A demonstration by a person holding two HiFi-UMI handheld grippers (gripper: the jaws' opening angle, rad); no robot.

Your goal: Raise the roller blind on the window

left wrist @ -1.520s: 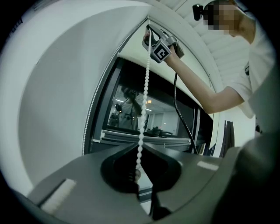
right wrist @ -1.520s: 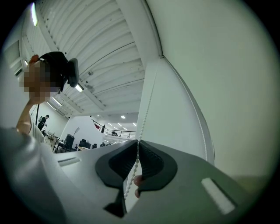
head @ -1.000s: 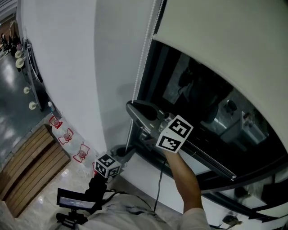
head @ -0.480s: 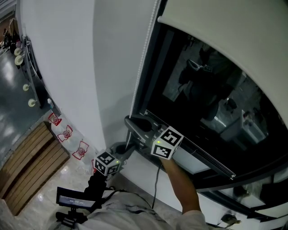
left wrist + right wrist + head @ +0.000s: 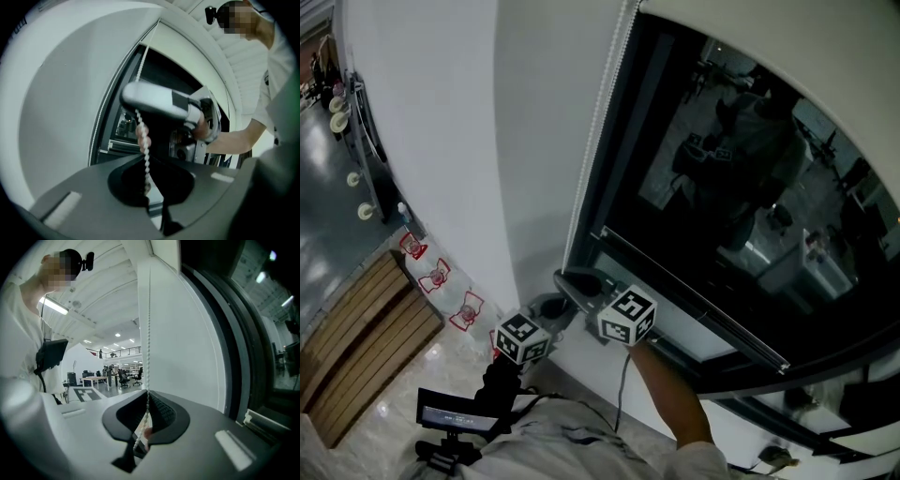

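Note:
The cream roller blind (image 5: 787, 47) hangs high over the dark window glass (image 5: 722, 206). Its white bead chain (image 5: 598, 122) runs down the window's left edge. My right gripper (image 5: 564, 279) is low by the window's bottom corner, shut on the bead chain (image 5: 149, 333), which enters between its jaws (image 5: 147, 397). Just below and left of it, my left gripper (image 5: 546, 307) is shut too. In the left gripper view the bead chain (image 5: 140, 126) drops slightly slack from the right gripper (image 5: 159, 103) into my left gripper (image 5: 146, 164).
A white wall (image 5: 441, 141) stands left of the window. The sill and frame (image 5: 703, 352) run along the bottom. On the floor at the left lie a wooden slatted platform (image 5: 356, 347) and red-and-white markers (image 5: 441, 281). A small screen (image 5: 455, 417) sits at the person's waist.
My right gripper has come down along the window's left edge with the chain. The blind's bottom edge has risen, baring more dark glass. The left gripper has stayed put.

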